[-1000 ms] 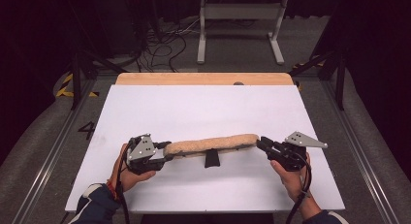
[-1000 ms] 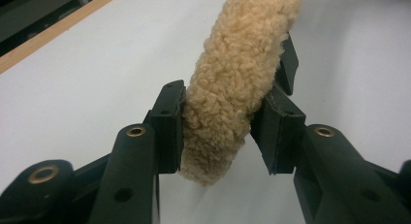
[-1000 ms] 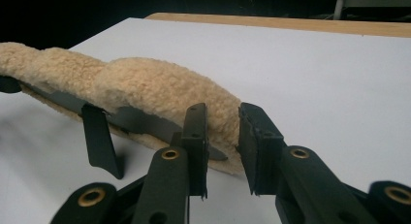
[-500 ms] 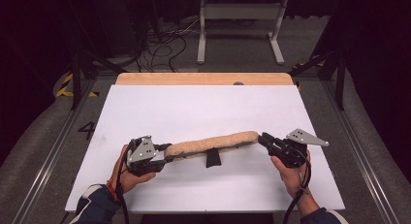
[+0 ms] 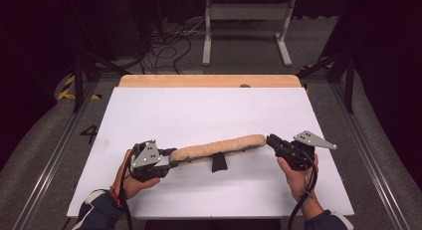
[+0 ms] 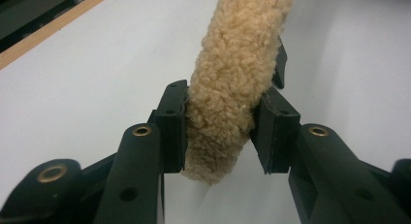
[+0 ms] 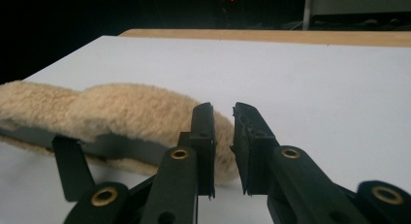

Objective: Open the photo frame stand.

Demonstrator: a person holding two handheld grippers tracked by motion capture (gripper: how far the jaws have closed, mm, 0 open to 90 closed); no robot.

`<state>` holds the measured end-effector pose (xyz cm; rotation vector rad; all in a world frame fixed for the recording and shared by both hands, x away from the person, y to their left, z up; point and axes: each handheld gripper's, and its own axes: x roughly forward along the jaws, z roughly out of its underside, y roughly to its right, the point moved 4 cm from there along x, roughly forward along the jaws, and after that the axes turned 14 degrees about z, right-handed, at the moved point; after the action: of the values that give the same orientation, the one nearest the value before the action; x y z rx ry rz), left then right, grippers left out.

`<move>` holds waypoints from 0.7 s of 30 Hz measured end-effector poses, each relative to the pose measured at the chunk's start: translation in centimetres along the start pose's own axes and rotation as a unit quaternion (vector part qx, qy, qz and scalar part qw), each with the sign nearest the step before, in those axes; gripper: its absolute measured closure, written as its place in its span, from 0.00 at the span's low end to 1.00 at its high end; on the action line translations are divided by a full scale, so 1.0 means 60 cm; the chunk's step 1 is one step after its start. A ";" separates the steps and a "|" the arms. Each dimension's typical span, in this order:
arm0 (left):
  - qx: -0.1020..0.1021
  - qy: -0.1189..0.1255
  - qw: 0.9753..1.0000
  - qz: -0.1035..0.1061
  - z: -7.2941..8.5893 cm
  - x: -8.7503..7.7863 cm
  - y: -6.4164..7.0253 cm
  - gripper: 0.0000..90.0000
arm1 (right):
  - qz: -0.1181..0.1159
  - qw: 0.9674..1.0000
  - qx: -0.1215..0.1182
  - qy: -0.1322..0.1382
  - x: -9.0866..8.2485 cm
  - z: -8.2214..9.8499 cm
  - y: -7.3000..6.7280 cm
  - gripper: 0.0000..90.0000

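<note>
A white board (image 5: 209, 110) lies on a table whose wooden edge (image 5: 209, 81) shows along the far side. Around it the room is dark: grey floor, metal rails to left and right, a tangle of cables (image 5: 169, 43) and the feet of a white stand (image 5: 246, 28) beyond the far edge.

On the near half of the board lies a long fleece pad (image 5: 219, 147), tan and woolly, running left to right with its right end a little farther from the person. A grey band runs along its underside, and a short black strap (image 5: 218, 162) hangs from its middle towards the person.

The left gripper (image 5: 166, 158) has the pad's left end between its jaws; in the left gripper view both pads press into the fleece (image 6: 232, 83), which bulges above and below them, so the jaws stand partly open around the pad's thickness. The left hand (image 5: 130, 177) holds the gripper low over the board.

The right gripper (image 5: 271, 140) sits just beside the pad's right end. Its jaws have just been closing; in the right gripper view (image 7: 224, 136) a narrow gap remains between them with nothing in it, and the fleece end (image 7: 121, 122) lies to the left of the left jaw, against its outer side.

The far half of the board is bare, with free space up to the wooden edge. The right hand (image 5: 297, 175) is near the board's right edge, and both hands are close to its near edge.
</note>
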<state>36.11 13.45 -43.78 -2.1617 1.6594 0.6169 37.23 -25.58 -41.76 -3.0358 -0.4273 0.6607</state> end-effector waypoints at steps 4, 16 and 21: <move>0.002 0.000 1.000 0.001 0.000 0.000 0.000 0.68 | -0.006 1.000 0.003 -0.018 0.005 0.006 0.001 0.88; 0.009 -0.005 1.000 0.009 -0.002 0.001 0.005 0.70 | -0.024 0.999 -0.012 -0.033 0.026 0.002 0.009 0.91; 0.016 -0.019 1.000 0.003 -0.004 0.000 0.013 0.70 | -0.016 0.999 -0.019 -0.029 0.021 -0.001 0.004 0.98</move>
<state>35.37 13.12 -43.58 -2.1097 1.6464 0.6239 38.43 -25.49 -42.27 -3.0439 -0.4931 0.7502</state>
